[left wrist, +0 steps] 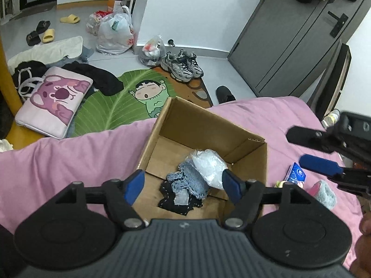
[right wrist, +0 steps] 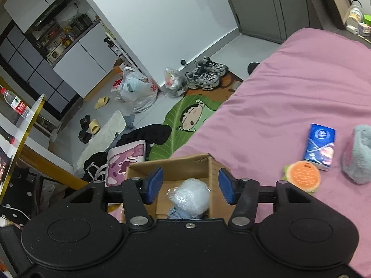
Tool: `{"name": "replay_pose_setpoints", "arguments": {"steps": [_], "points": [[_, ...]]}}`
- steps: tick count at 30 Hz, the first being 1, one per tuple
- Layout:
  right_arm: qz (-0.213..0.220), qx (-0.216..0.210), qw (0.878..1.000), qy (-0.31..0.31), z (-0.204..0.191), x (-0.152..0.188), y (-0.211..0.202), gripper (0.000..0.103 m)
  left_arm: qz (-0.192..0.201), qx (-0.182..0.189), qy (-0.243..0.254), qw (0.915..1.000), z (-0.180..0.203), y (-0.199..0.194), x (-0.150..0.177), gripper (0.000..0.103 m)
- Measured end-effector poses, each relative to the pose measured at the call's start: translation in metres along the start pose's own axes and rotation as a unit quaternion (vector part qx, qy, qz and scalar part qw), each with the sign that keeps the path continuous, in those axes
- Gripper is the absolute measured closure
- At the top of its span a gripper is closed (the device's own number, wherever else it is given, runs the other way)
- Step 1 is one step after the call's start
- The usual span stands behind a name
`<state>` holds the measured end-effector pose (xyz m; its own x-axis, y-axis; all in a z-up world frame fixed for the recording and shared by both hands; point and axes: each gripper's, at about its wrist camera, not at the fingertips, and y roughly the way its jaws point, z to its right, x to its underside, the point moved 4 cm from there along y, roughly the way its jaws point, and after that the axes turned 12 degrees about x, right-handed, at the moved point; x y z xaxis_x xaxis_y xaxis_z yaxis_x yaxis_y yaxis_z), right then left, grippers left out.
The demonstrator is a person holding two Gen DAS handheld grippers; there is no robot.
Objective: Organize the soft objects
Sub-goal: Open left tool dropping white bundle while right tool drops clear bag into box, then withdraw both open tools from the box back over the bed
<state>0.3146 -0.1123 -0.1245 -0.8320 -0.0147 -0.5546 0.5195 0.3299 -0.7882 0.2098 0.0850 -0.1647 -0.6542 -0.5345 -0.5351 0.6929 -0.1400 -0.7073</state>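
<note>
Box position: the cardboard box (left wrist: 204, 139) is seen standing open on the pink bed (left wrist: 69, 153), close to the bed's floor-side edge.
Box contents: a clear plastic-wrapped bundle (left wrist: 208, 166), a blue knitted cloth (left wrist: 192, 180) and a dark cloth (left wrist: 178, 201) are found lying inside.
Items outstanding: a burger-shaped plush (right wrist: 301, 176), a blue tissue pack (right wrist: 321, 146) and a fluffy grey-blue piece (right wrist: 358, 153) are left on the bed, apart from the box.
Left hand-held gripper (left wrist: 183, 185): jaws are held apart above the box; nothing is gripped.
Right hand-held gripper (right wrist: 190, 186): jaws are parted over the bundle; no contact with the pads is observed, nothing is gripped.
Pose: both tools are pitched steeply downward over the box, the right one entering the left view from the side.
Risk, box: the box is judged liable to be tipped or pushed toward the floor if its wall is knocked.
Risk, tools: a collision is judged possible, both being crowded over one opening.
Risk, contents: loose cloth could be snagged and dragged out on withdrawal.
</note>
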Motion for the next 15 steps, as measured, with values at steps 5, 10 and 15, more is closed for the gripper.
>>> {"name": "replay_pose_setpoints", "arguments": {"steps": [5,10,15], "points": [[-0.003,0.010,1.000,0.002,0.020,0.004,-0.012,0.046,0.011,-0.019,0.016,0.9996,0.009,-0.007,0.001,0.021],[0.000,0.015,1.000,0.003,0.037,0.007,-0.027,0.033,0.009,-0.031,0.023,0.9992,0.020,-0.010,0.002,0.021],[0.006,0.020,1.000,0.005,0.057,0.007,-0.041,0.025,0.001,-0.023,0.037,0.9990,0.035,-0.016,0.005,0.014]]}}
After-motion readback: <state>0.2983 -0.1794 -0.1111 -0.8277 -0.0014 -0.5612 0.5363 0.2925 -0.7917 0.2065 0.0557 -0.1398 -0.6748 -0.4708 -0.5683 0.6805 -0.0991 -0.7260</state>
